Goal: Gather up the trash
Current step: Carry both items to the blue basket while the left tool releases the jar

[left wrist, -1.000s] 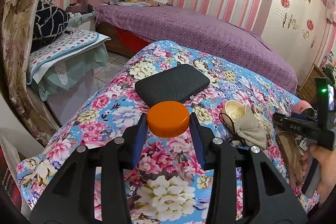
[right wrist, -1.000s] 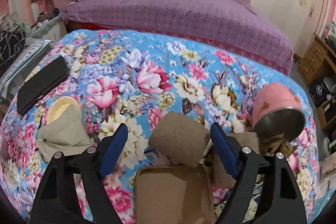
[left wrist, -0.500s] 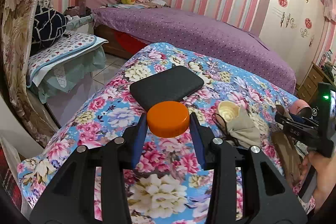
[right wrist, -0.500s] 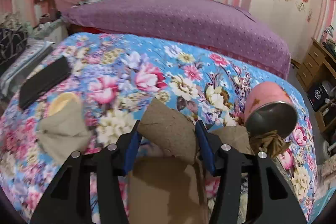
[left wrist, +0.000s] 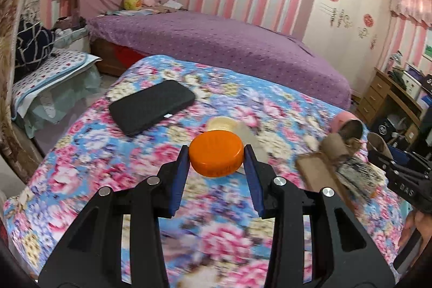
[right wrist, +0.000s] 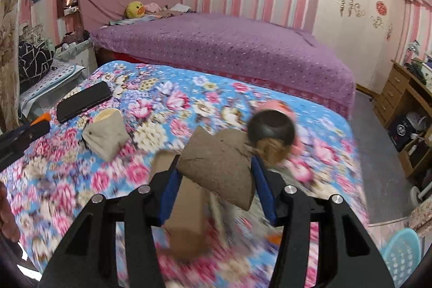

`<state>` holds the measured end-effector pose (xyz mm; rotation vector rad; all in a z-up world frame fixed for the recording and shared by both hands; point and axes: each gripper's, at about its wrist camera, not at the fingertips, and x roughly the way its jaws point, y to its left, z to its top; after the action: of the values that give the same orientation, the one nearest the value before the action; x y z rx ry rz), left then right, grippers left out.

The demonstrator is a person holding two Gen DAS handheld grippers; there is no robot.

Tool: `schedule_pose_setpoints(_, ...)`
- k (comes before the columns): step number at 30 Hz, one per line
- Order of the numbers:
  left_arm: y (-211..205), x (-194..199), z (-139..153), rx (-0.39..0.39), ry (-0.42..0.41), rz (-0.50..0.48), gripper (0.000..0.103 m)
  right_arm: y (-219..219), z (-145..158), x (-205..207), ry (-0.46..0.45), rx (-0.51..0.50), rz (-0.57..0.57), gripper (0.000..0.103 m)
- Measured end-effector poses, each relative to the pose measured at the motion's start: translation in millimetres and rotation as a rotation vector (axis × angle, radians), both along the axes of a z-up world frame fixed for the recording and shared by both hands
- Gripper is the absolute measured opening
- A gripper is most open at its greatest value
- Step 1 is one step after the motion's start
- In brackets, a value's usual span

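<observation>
The left tongs (left wrist: 216, 162) clamp an orange lid (left wrist: 215, 158) above the floral bedspread (left wrist: 113, 153). The right tongs (right wrist: 214, 181), having just closed, squeeze a cardboard tube (right wrist: 218, 170), a pink can (right wrist: 272, 127) just beyond.

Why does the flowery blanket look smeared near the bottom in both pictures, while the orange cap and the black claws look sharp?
Left wrist view: the floral blanket streaks with motion blur, while the orange cap in the left gripper stays crisp. Right wrist view: the same smear, and the pink can blurs too. Both views bend the walls, a fisheye effect.

Black case (left wrist: 151, 106) on floral bedspread (left wrist: 89, 153)
</observation>
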<state>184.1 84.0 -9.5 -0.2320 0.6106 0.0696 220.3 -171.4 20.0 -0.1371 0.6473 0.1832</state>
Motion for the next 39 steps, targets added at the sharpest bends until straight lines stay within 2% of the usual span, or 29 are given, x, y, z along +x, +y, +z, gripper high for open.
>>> schedule_pose_setpoints(9,-70,-35,8,0.022,-0.015,-0.095,0.039,-90,14,-69,-0.043,-0.002,-0.109,0.051)
schedule_pose_setpoints(13,-105,-52,8,0.003,-0.016,-0.132,0.039,-132,16,-96,-0.056,0.014,-0.163,0.051)
schedule_pose_setpoints(15,-128,-58,7,0.029,-0.02,-0.146,0.039,-157,15,-108,-0.059,0.031,-0.194,0.051)
schedule_pose_setpoints(20,-165,-65,5,-0.004,-0.014,-0.186,0.039,-214,1,-134,-0.057,0.041,-0.267,0.052)
schedule_pose_setpoints(23,-201,-68,6,0.037,-0.031,-0.221,0.039,-245,-11,-145,-0.046,0.049,-0.31,0.052)
schedule_pose_setpoints(27,-237,-69,4,0.025,-0.033,-0.272,0.039,-276,-20,-151,-0.03,0.036,-0.35,0.052)
schedule_pose_setpoints(33,-286,-69,4,0.03,-0.033,-0.338,0.039,-310,-19,-156,-0.045,0.064,-0.385,0.052)
schedule_pose_setpoints(37,-319,-74,1,0.067,-0.052,-0.372,0.039,-322,-23,-158,-0.051,0.052,-0.391,0.052)
schedule_pose_setpoints(39,-333,-74,-2,0.055,-0.046,-0.396,0.039,-331,-26,-161,-0.05,0.05,-0.4,0.052)
